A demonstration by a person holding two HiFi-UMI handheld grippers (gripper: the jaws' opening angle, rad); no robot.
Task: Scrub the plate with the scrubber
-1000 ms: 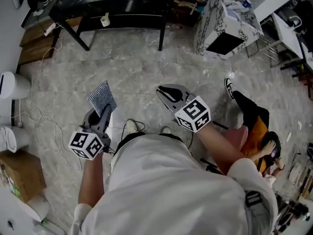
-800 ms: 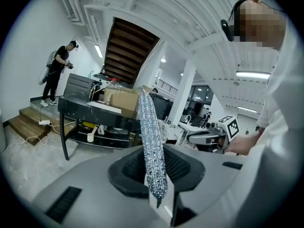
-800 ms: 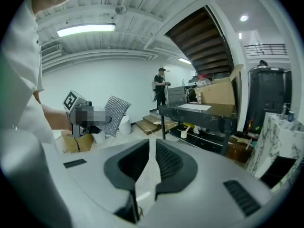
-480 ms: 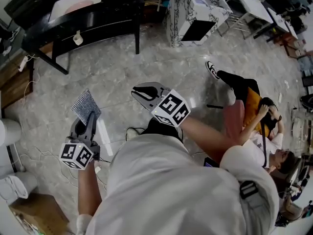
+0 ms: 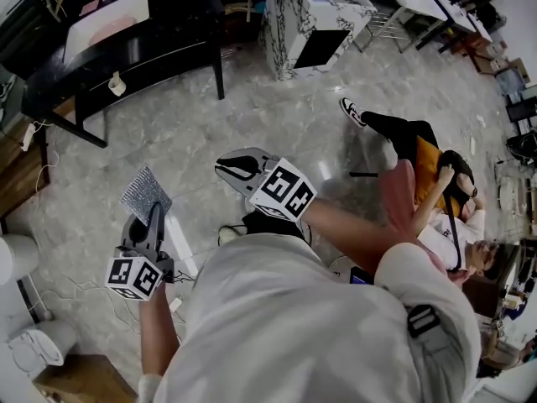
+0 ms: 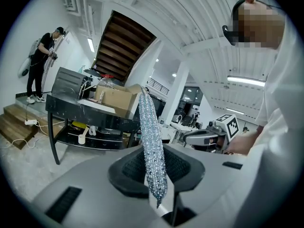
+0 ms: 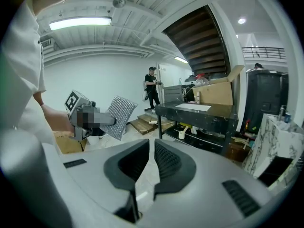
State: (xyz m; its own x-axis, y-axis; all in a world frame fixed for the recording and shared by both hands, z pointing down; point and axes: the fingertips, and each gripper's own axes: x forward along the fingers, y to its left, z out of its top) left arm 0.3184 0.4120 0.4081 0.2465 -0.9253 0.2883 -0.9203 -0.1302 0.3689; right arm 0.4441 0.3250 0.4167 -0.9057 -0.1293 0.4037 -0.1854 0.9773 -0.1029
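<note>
Above the grey marble floor, well apart from the black table, the right gripper hangs with jaws drawn almost together on nothing, while to its left the left gripper pinches the silvery scrubber, which stands upright from its jaws.

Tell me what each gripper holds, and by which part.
The left gripper pinches the scrubber by its lower end, the pad standing up. The right gripper holds nothing, jaws shut.
</note>
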